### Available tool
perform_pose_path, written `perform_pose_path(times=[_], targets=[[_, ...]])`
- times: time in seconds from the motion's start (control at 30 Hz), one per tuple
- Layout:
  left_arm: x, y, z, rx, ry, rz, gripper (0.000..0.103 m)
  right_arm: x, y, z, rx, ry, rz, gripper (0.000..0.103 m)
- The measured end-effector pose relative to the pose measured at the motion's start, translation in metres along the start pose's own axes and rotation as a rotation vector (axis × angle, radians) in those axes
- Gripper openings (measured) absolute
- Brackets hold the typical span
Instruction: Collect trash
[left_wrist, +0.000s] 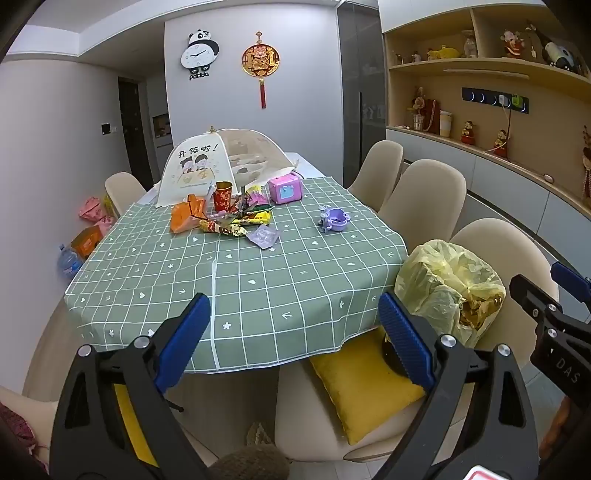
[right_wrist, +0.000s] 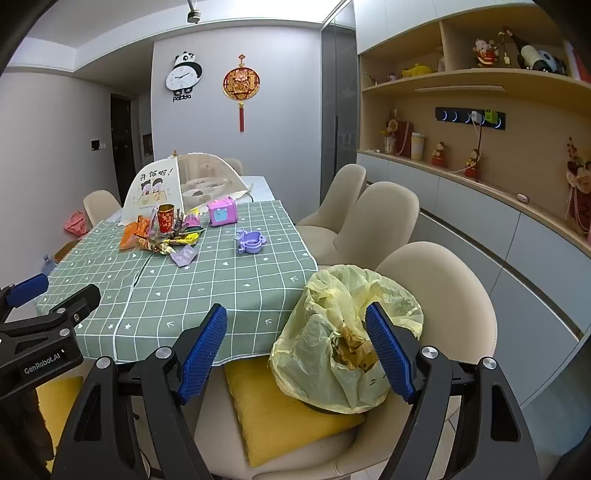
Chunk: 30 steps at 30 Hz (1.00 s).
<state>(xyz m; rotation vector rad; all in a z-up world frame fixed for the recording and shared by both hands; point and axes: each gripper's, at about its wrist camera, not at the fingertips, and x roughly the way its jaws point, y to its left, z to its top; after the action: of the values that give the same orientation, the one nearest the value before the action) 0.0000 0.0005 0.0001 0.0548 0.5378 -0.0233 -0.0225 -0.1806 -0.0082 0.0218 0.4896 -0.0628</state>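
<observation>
Both the left tool (left_wrist: 295, 339) and the right tool (right_wrist: 295, 349) are spread wide, pinching nothing. The trash pile (left_wrist: 225, 216) lies left of centre on the worktop (left_wrist: 258, 288). A yellow bag (right_wrist: 343, 339) sits on a chair cushion (right_wrist: 280, 417) at lower right.

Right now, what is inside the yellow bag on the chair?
The yellow bag stands open on a yellow cushion. Crumpled brownish wrappers show at its mouth; anything deeper is hidden by the bag's folds.
</observation>
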Motion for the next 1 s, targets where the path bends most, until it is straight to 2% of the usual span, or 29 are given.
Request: perform_pose_path(times=[1.0], targets=[[-0.0003, -0.0029, -0.0018, 0.015, 0.007, 0.01, 0.088, -0.0021, -0.0021, 0.0011, 0.006, -0.002, 0.001, 0.074]])
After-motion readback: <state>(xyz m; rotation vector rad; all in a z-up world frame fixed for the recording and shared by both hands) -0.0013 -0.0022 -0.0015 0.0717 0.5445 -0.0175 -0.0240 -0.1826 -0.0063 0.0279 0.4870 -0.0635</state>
